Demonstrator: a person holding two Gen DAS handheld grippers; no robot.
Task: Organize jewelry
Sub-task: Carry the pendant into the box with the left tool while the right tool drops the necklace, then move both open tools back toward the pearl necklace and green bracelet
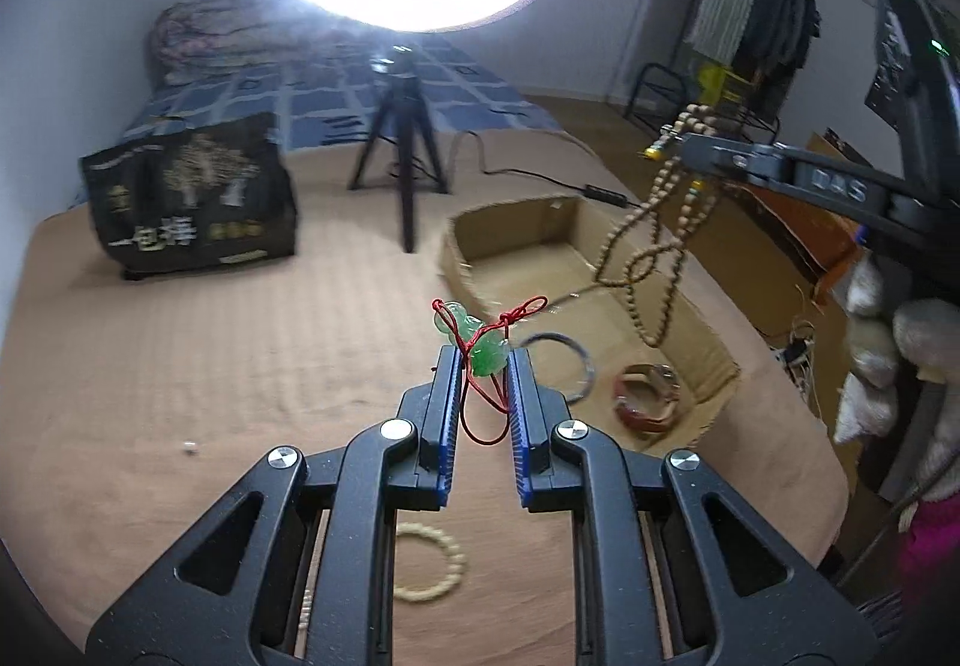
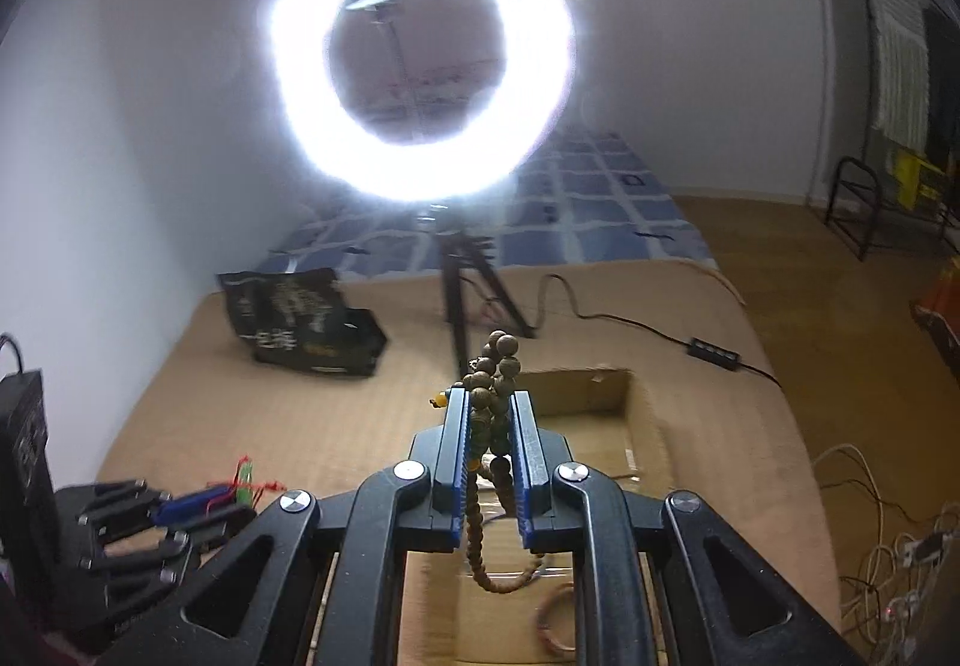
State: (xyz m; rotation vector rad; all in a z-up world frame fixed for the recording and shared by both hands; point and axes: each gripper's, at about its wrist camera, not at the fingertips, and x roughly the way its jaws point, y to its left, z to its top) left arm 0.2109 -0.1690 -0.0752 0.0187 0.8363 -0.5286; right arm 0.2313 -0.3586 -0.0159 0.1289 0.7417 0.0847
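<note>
My left gripper [image 1: 483, 360] is shut on a green jade pendant [image 1: 480, 345] with a red cord, held above the tan bed cover next to the cardboard box [image 1: 510, 222]. My right gripper [image 2: 489, 405] is shut on a long wooden bead necklace [image 2: 498, 366]; in the left wrist view the necklace [image 1: 654, 240] hangs over the box. In the box lie a thin grey bangle [image 1: 585, 366] and a red-brown bracelet [image 1: 645, 417]. A cream bead bracelet [image 1: 444, 567] lies on the cover under my left gripper. The left gripper [image 2: 240, 486] shows at lower left of the right wrist view.
A ring light on a black tripod [image 1: 399, 156] stands behind the box, its cable and switch [image 1: 606, 195] beside it. A black printed bag [image 1: 192, 198] sits at the back left. Plush toys [image 1: 900, 342] and wires lie past the right edge. A small white bead [image 1: 191, 447] lies left.
</note>
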